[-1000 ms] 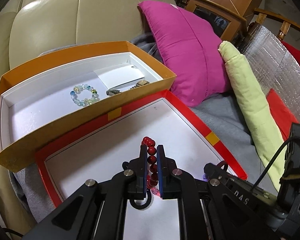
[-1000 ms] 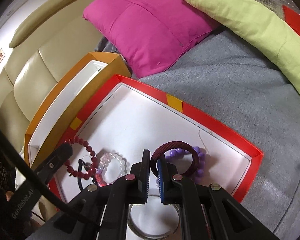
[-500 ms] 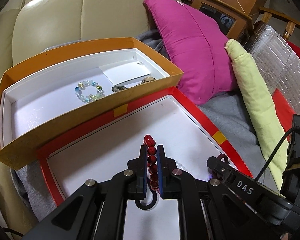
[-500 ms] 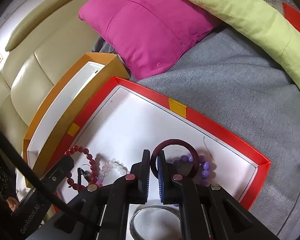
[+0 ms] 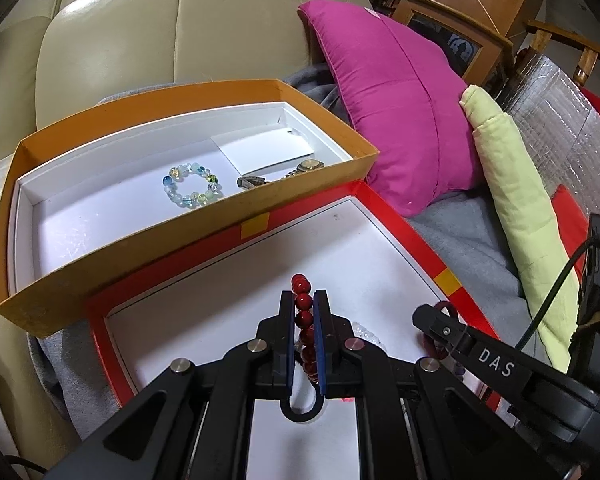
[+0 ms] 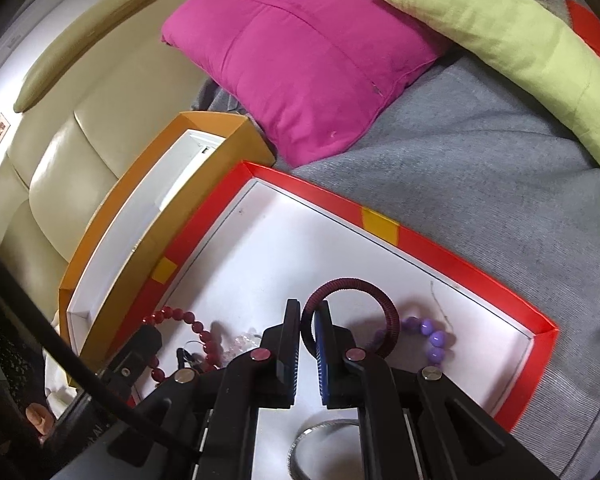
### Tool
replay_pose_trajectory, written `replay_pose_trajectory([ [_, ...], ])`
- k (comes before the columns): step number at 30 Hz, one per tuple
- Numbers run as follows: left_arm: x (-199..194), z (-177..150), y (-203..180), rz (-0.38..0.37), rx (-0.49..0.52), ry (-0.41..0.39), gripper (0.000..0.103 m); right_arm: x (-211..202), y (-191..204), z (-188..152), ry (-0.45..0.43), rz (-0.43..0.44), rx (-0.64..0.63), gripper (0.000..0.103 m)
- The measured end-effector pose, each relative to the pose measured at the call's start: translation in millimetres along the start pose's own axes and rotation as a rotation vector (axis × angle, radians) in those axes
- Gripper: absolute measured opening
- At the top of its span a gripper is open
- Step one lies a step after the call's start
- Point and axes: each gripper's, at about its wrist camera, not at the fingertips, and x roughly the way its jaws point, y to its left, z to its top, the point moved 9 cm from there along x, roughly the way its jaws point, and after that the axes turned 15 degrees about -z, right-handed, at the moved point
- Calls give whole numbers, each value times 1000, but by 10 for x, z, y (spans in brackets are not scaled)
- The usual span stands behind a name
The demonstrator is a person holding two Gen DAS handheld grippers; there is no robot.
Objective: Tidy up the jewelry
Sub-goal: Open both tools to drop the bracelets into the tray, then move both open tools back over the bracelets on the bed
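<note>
Lower centre of each view: the left gripper [image 5: 304, 316] is clamped on the red bead bracelet [image 5: 302, 304] and the right gripper [image 6: 309, 332] pinches the dark red ring [image 6: 392, 316], both over the red tray [image 6: 440, 248], presumably bound for the orange box [image 5: 140, 248].

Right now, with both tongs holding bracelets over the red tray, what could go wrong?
1. The left tongs pinch the red bead bracelet by only a few beads, so it may slip out on the way to the orange box.
2. The right tongs grip the maroon bangle at its edge; swinging, it could snag the purple beads beneath.
</note>
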Motion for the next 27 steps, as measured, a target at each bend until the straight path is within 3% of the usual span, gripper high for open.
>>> replay_pose_trajectory([
  [3,10,-6,45,19,-8,7,10,36,-6,-7,12,-1,6,17],
  [5,9,-5,86,29,-23,9,10,22,-54,-11,6,-5,17,45],
  [7,3,-6,112,39,-34,9,10,-26,-113,-13,-9,-13,26,58],
  [10,-25,7,123,45,-41,1,10,-116,-188,-25,-21,-12,39,58],
  [12,-44,14,127,49,-51,-3,15,-204,-257,-42,-39,-15,53,58],
  [16,-129,35,92,57,-68,-30,54,-380,-420,-111,-63,-18,81,58],
  [22,-281,68,-47,66,-31,-79,56,-744,-747,-337,-105,-11,135,58],
  [27,-429,40,-310,55,33,-134,56,-1067,-1303,-807,-131,-48,246,65],
])
